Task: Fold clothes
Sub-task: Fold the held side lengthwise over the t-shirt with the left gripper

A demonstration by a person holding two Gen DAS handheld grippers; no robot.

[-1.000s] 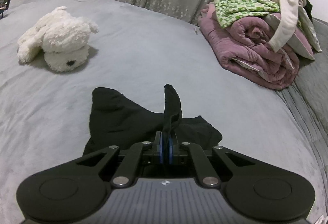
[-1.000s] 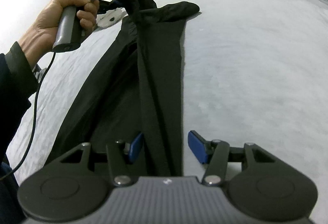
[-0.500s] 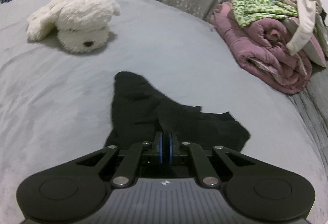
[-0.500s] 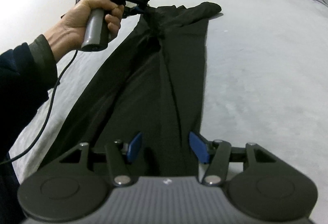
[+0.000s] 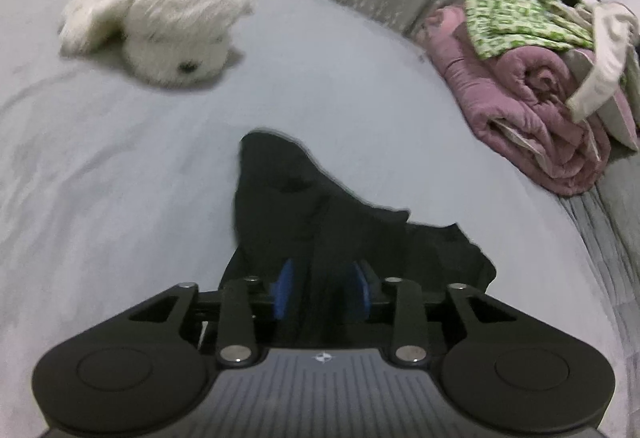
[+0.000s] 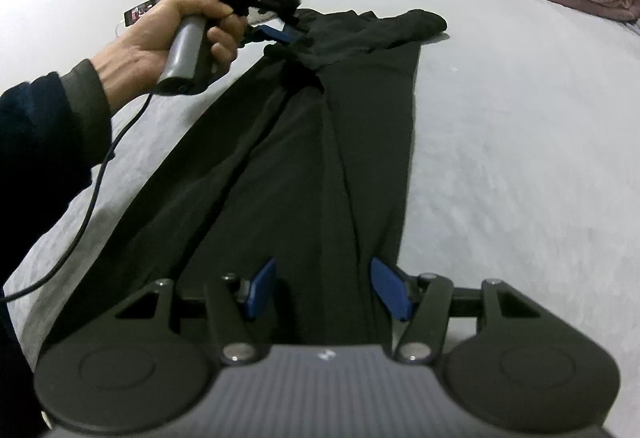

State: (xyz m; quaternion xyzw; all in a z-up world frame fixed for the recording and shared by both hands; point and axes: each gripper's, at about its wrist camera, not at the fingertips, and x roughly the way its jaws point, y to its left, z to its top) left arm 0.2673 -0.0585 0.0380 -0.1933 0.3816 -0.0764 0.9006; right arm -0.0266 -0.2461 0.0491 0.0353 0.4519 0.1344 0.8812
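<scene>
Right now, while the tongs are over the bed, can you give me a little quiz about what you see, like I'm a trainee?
1. True or false: the left tongs are clamped shut on the black garment.
2. What lies on top of the pink blanket? A) a green-patterned cloth B) a book C) a shoe
3. Fill in: the white plush toy lies on the grey ____.

Key
1. False: they are open, with cloth between the pads.
2. A
3. bed
</scene>
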